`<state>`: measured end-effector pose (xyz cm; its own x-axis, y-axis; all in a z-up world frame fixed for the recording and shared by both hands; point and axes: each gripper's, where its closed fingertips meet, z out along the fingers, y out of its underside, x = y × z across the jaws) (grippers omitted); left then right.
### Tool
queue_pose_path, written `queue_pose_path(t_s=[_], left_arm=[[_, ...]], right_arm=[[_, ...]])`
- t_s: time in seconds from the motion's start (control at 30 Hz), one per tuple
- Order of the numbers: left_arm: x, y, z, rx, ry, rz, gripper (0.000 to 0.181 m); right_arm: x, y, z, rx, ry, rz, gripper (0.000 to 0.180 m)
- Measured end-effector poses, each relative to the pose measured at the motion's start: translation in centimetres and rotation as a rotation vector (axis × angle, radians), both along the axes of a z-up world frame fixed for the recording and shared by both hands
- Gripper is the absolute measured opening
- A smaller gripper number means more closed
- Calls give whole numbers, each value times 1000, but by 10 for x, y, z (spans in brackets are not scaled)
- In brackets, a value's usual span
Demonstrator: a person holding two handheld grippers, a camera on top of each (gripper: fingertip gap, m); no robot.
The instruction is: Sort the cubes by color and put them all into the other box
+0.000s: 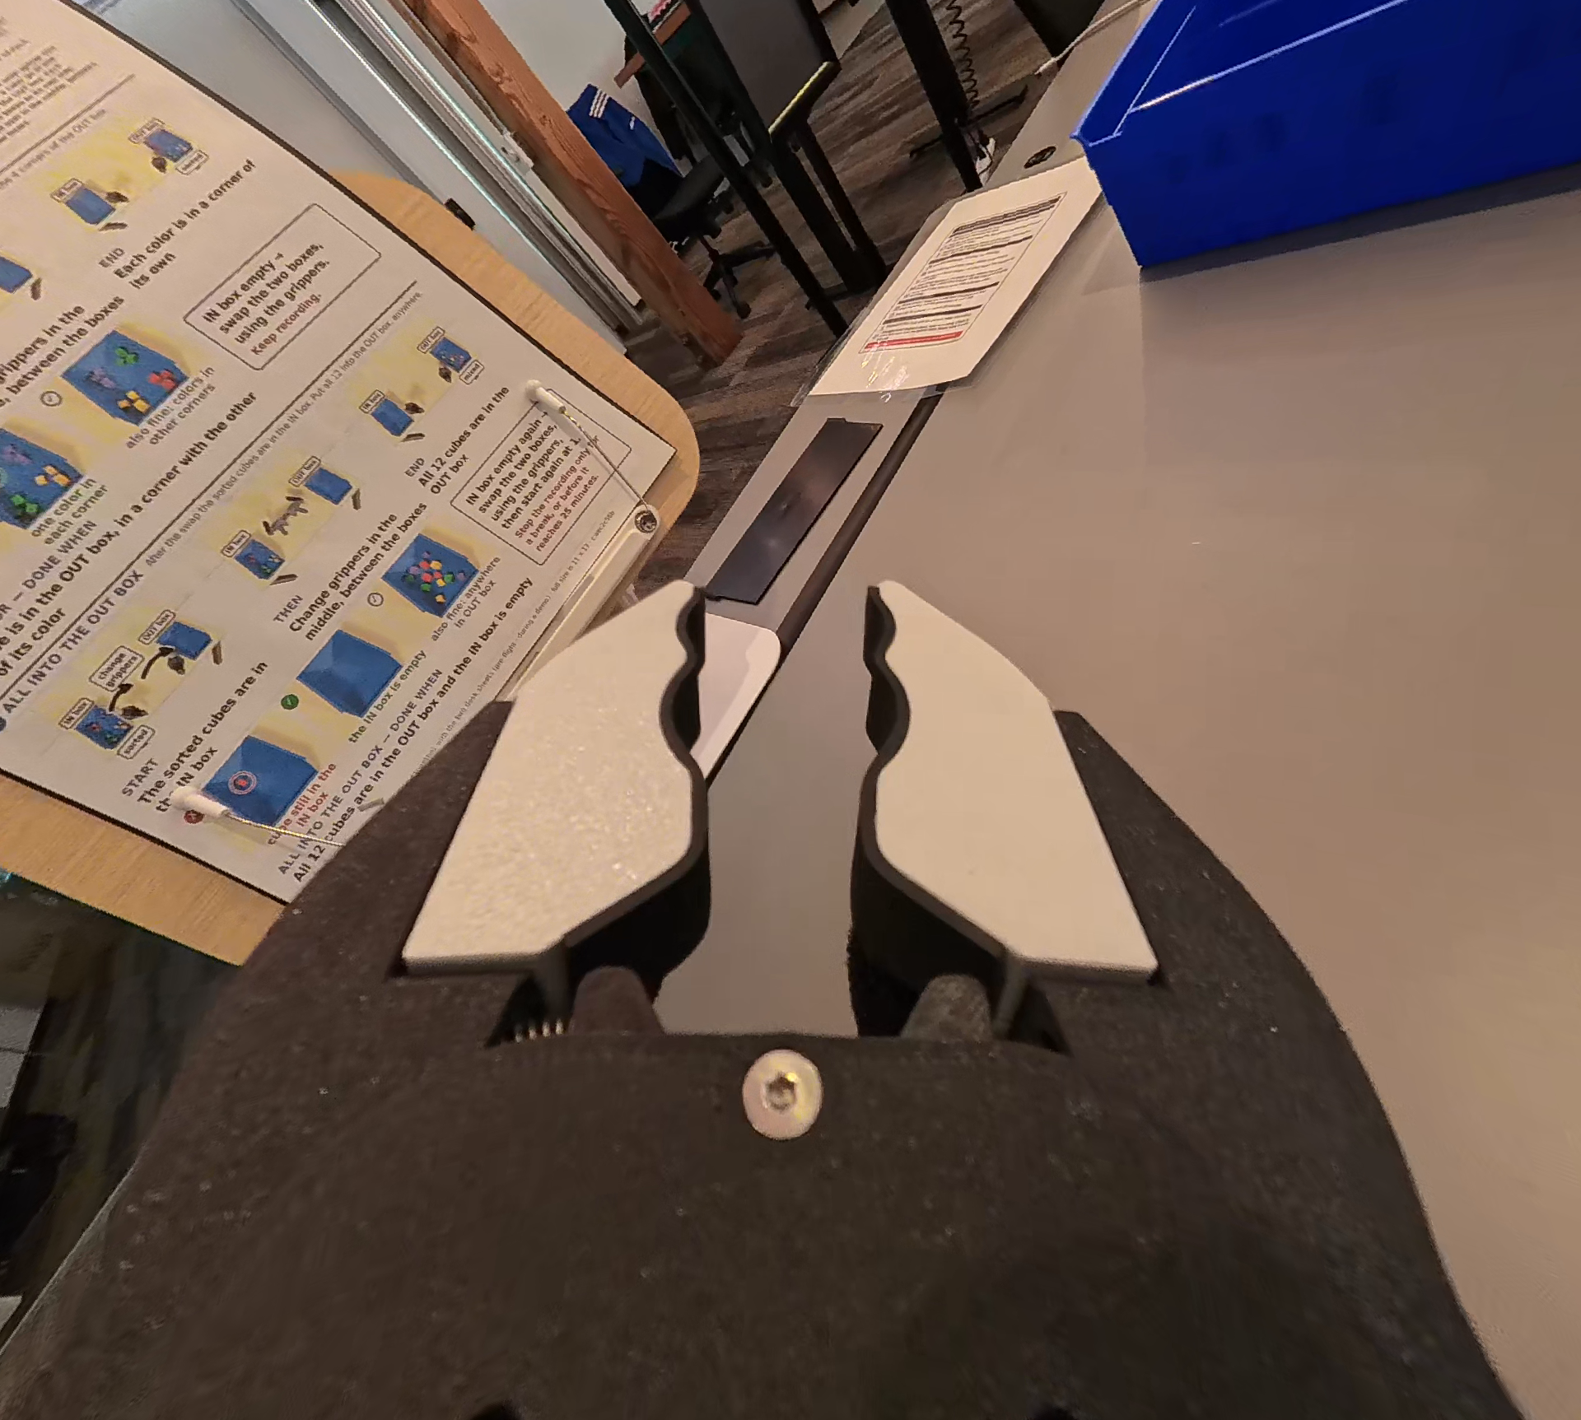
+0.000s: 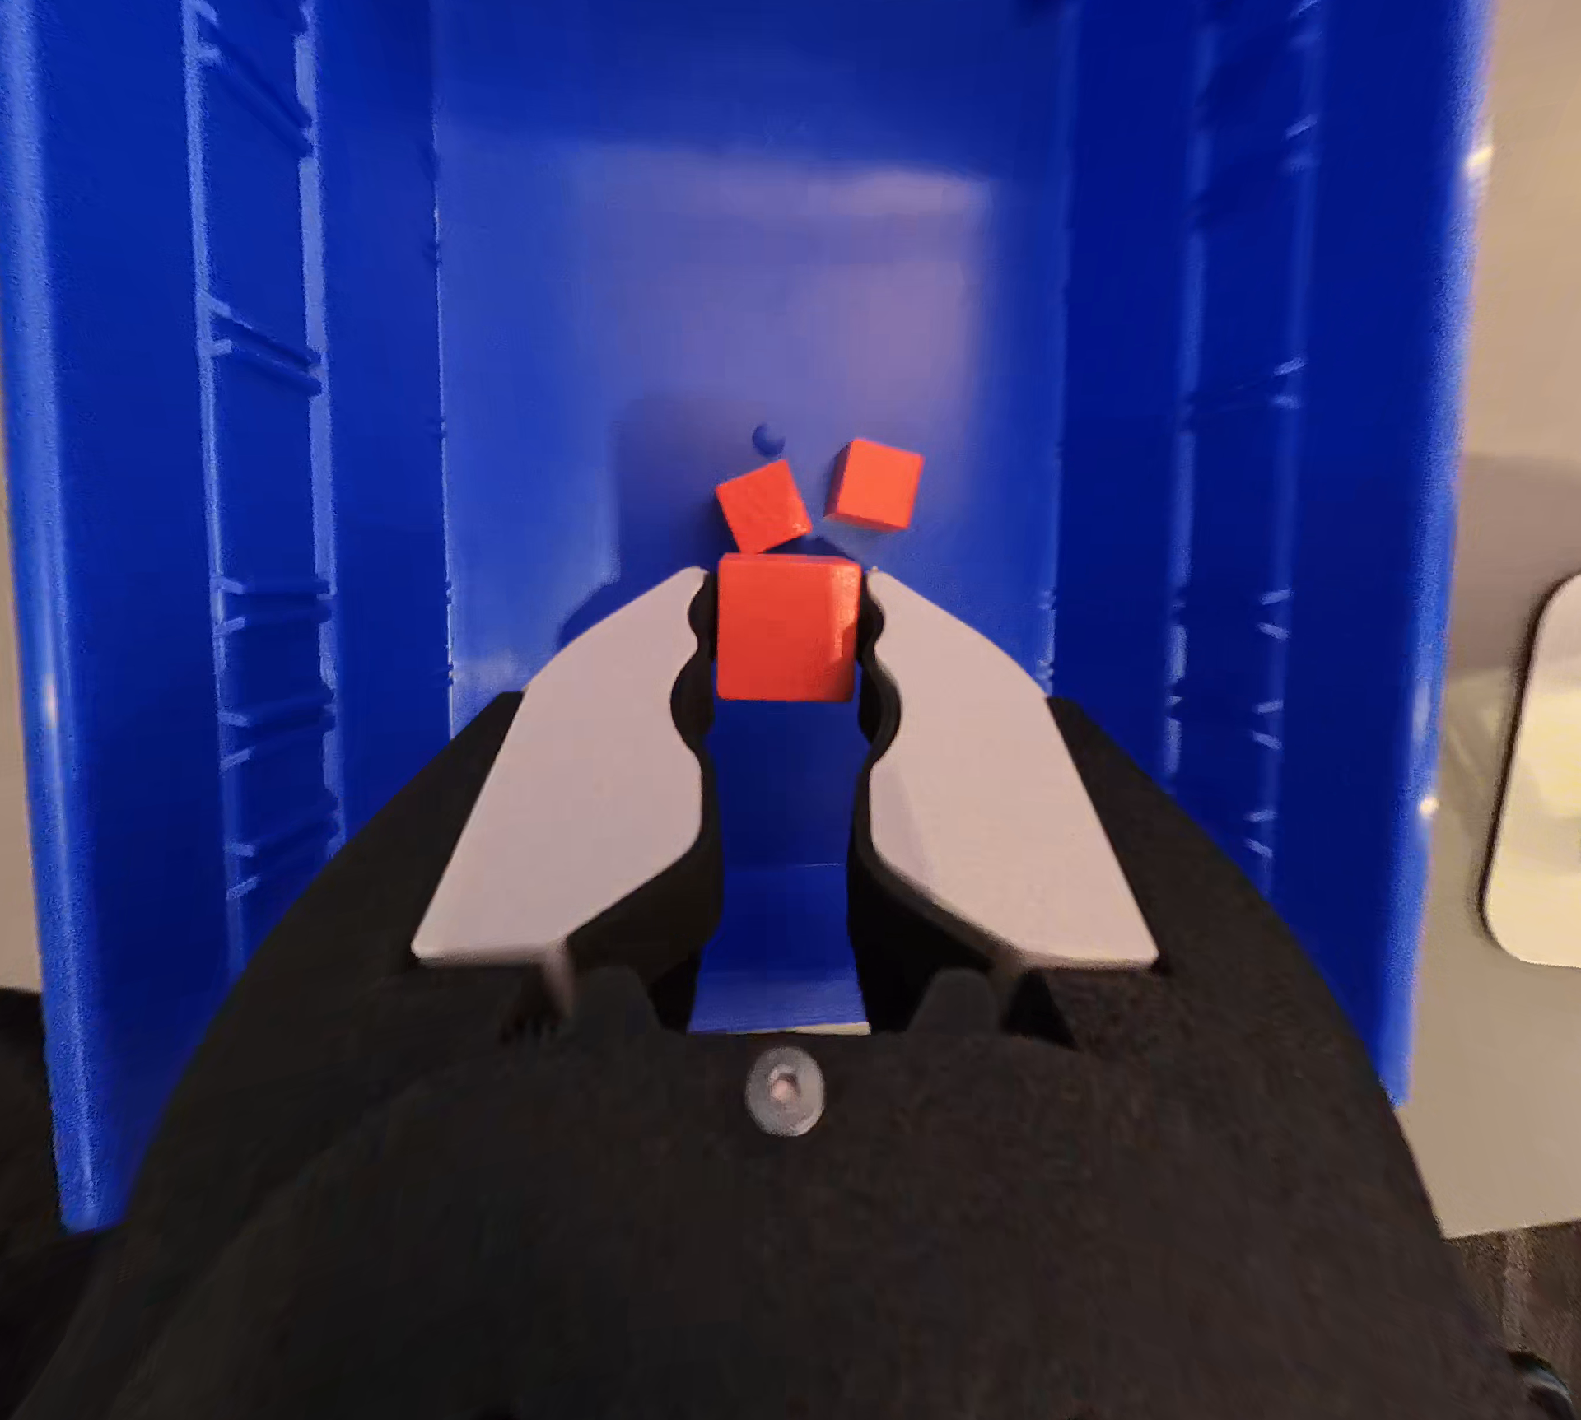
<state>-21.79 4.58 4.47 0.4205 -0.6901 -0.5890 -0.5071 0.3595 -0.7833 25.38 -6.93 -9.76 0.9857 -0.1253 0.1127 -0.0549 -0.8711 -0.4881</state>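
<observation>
Grey table (image 1: 1198, 609) as landmark: beyond its far edge, dark patterned carpet (image 1: 864, 96), black-framed chairs (image 1: 753, 10), slanting wooden beam (image 1: 479, 53), pale wall (image 1: 282, 53); beside its left edge, light wooden board (image 1: 599, 387).

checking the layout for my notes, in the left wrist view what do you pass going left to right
instruction board → left gripper, jaws apart and holding nothing → laminated sheet on the grey table → blue box
</observation>
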Motion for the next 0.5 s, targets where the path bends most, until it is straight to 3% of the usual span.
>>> queue_pose_path(t_s=[0.2,0.33,0.5], left_arm=[[3,-2,-3,1,18,-8,35],[4,-3,-6,-1,28,-13,35],[4,-3,-6,3,35,-14,35]], right_arm=[[1,-13,-23,-91,120,-97,30],[4,-10,-21,-15,245,-208,30],[10,-16,-17,-13,216,-227,47]])
